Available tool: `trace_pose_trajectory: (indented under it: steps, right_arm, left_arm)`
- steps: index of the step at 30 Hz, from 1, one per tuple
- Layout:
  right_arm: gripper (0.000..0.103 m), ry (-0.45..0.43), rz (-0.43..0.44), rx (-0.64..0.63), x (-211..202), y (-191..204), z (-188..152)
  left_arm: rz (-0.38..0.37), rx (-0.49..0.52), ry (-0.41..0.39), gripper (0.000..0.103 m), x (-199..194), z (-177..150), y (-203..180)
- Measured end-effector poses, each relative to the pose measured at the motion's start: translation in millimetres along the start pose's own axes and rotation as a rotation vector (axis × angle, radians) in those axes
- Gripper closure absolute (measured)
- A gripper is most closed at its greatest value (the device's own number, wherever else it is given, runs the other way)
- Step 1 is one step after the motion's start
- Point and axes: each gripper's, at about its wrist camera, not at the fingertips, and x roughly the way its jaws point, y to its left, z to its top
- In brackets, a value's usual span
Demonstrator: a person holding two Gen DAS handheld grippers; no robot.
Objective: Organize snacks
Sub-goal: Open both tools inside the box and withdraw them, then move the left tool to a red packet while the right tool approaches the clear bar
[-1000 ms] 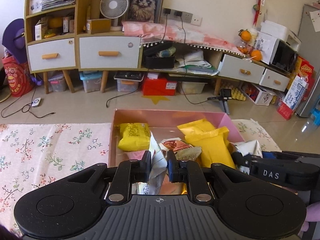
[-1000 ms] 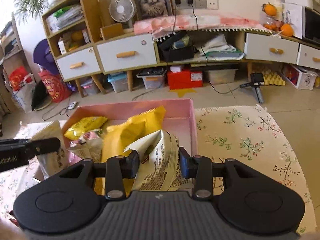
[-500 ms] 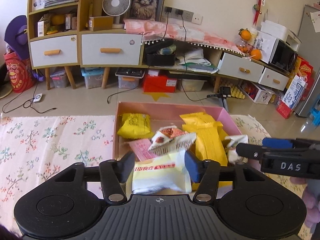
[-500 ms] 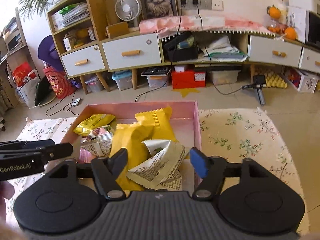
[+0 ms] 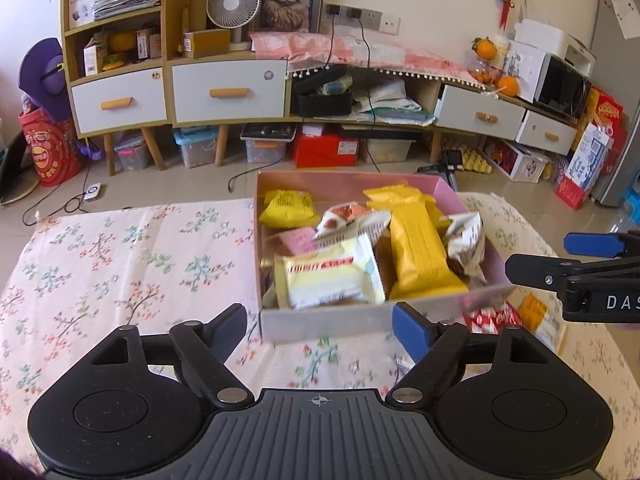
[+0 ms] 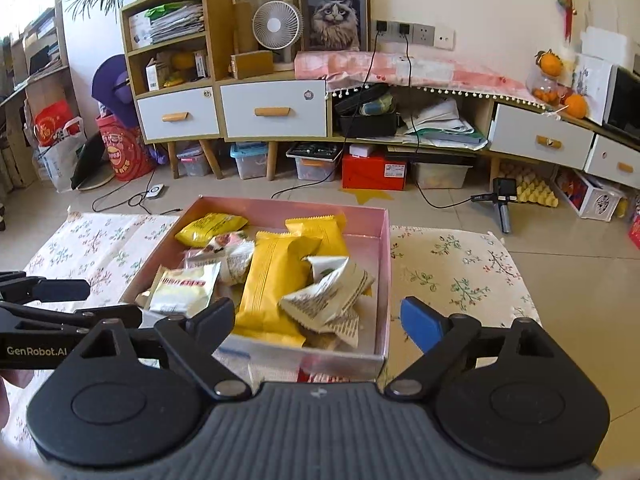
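Nearest to us, our left gripper (image 5: 320, 330) stands with its jaws spread wide and nothing between them; the floral cloth (image 5: 120, 256) lies under it. Just ahead of those jaws, between the two fingertips in line of sight, sits the near wall of the pink box (image 5: 320, 320) — apart from the fingers, not touched. Our right gripper (image 6: 318, 318) is likewise wide open and holds nothing, its jaws hanging just short of the box's near edge (image 6: 304, 354).

Inside the box, closest to our left jaws, lies a pale yellow packet with red lettering (image 5: 332, 276), and beside it to the right a long yellow packet (image 5: 420, 256). Straight ahead of our right jaws a crumpled white packet with printed text (image 6: 328, 294) rests partly on that long yellow packet. Further in lie a white packet with a red picture (image 5: 348, 220) and, in the far left corner, a small yellow bag (image 5: 286, 208).

Outside the box, to the right of our left jaws, a red-and-white snack (image 5: 490, 316) and an orange one (image 5: 532, 312) lie on the cloth — partly hidden.
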Motion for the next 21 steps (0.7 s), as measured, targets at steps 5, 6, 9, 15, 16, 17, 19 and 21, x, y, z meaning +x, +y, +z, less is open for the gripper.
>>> trace_pose_trajectory:
  steps: [5, 6, 9, 15, 16, 17, 19, 21]
  right_arm:
    - [0.010, 0.022, -0.021, -0.016, -9, 7, -10]
    - [0.010, 0.027, -0.023, -0.019, -11, 8, -12]
    - [0.009, 0.038, -0.027, -0.029, -17, 12, -17]
    - [0.005, 0.046, -0.024, -0.022, -28, 15, -28]
    - [0.005, 0.045, -0.023, -0.024, -30, 17, -31]
    - [0.004, 0.044, -0.022, -0.026, -32, 17, -34]
    - [0.003, 0.043, -0.020, -0.029, -34, 18, -40]
    - [0.002, 0.048, -0.015, -0.030, -34, 18, -46]
  left_arm:
    - [-0.001, 0.017, 0.014, 0.015, -14, -11, 1]
    - [0.000, 0.023, 0.017, 0.014, -16, -14, 1]
    - [0.008, 0.033, 0.023, 0.013, -25, -20, 2]
    - [0.015, 0.019, 0.029, 0.007, -38, -33, 9]
    - [0.018, 0.019, 0.028, 0.006, -40, -36, 10]
    - [0.018, 0.018, 0.026, 0.006, -41, -40, 12]
    - [0.015, 0.007, 0.020, 0.005, -44, -47, 15]
    - [0.003, -0.001, 0.026, 0.004, -46, -55, 18]
